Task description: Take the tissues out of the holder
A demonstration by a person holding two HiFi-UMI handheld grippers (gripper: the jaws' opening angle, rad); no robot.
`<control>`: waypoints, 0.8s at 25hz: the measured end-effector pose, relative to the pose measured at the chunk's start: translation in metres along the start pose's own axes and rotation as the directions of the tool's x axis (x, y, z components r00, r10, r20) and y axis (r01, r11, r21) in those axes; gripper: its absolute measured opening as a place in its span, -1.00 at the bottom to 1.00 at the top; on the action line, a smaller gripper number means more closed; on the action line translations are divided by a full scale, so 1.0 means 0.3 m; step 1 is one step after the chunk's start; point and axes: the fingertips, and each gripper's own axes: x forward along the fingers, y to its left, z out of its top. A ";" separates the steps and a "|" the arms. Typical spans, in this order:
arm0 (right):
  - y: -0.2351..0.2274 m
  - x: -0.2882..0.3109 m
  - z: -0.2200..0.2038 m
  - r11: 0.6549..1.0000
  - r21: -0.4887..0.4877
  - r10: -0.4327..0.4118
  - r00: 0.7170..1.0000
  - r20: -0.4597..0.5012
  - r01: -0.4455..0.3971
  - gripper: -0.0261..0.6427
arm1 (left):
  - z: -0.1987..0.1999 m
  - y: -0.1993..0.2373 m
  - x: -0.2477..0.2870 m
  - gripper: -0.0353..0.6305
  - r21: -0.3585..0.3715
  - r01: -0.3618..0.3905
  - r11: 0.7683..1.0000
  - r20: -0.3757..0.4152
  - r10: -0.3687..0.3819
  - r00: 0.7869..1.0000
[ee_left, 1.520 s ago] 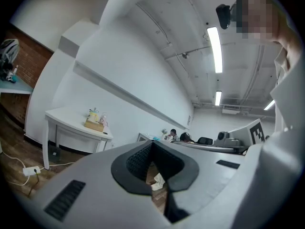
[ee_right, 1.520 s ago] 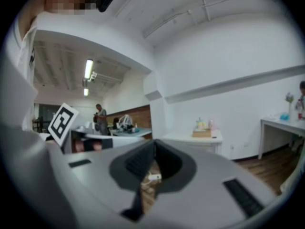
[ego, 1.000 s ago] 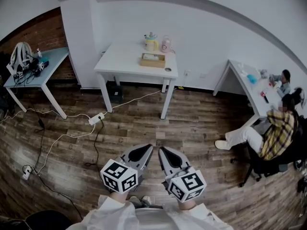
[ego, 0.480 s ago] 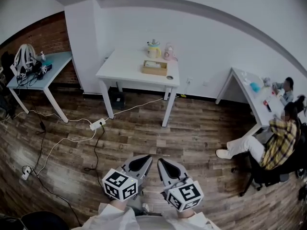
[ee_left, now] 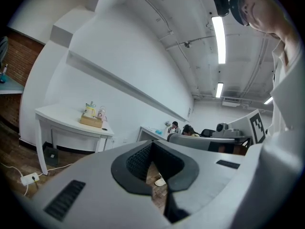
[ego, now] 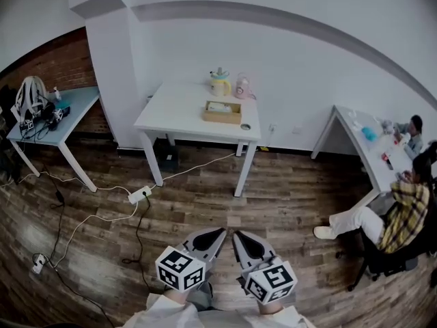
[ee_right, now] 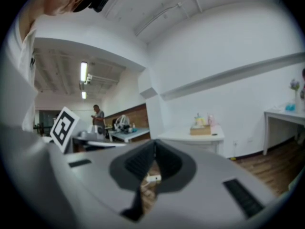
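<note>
**Where is the tissue holder?**
A wooden tissue holder [ego: 222, 113] sits on a white surface [ego: 176, 108] against the far wall, toward its back right corner. Pale tissues [ego: 219, 106] show in the holder's top. A yellow kettle [ego: 220, 83] and a pink container [ego: 242, 87] stand just behind it.

**And the two grippers?**
They are low in the head view, side by side over the wooden floor [ego: 287, 183], both pointing toward that surface. The left gripper [ego: 220, 232] has its jaws clenched tip to tip, with nothing between them. The right gripper [ego: 237, 235] is the same: jaws pressed together, empty.

**How do the jaws stand to the holder?**
They are well apart from it, with a stretch of floor in between. The left gripper view shows the holder small, up and left of the jaws. The right gripper view shows it up and right of them.
</note>
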 end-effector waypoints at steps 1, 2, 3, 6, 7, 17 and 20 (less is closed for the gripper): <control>-0.018 0.035 0.013 1.000 0.002 -0.005 1.000 0.001 0.005 -0.89 | 0.016 0.029 0.019 -0.86 0.004 0.004 1.000 -0.001 -0.004 1.000; -0.034 0.071 0.027 1.000 0.004 -0.007 1.000 0.005 0.007 -0.89 | 0.036 0.061 0.038 -0.86 0.009 0.006 1.000 0.000 -0.006 1.000; -0.047 0.106 0.042 1.000 0.004 -0.007 1.000 0.011 0.007 -0.89 | 0.058 0.096 0.058 -0.86 0.013 0.008 1.000 0.004 -0.008 1.000; -0.088 0.208 0.080 1.000 0.000 -0.014 1.000 0.024 0.014 -0.89 | 0.123 0.197 0.119 -0.86 0.021 0.017 1.000 0.012 -0.017 1.000; -0.105 0.241 0.091 1.000 0.000 -0.019 0.999 0.027 0.019 -0.89 | 0.143 0.226 0.139 -0.86 0.024 0.021 0.999 0.014 -0.022 1.000; -0.268 0.555 0.185 0.998 0.020 -0.063 0.996 0.059 0.062 -0.89 | 0.283 0.528 0.302 -0.86 0.029 0.018 0.999 0.038 -0.019 0.999; -0.289 0.604 0.173 0.997 0.037 -0.069 0.996 0.048 0.067 -0.89 | 0.283 0.566 0.342 -0.86 0.021 0.033 0.999 0.026 -0.034 0.999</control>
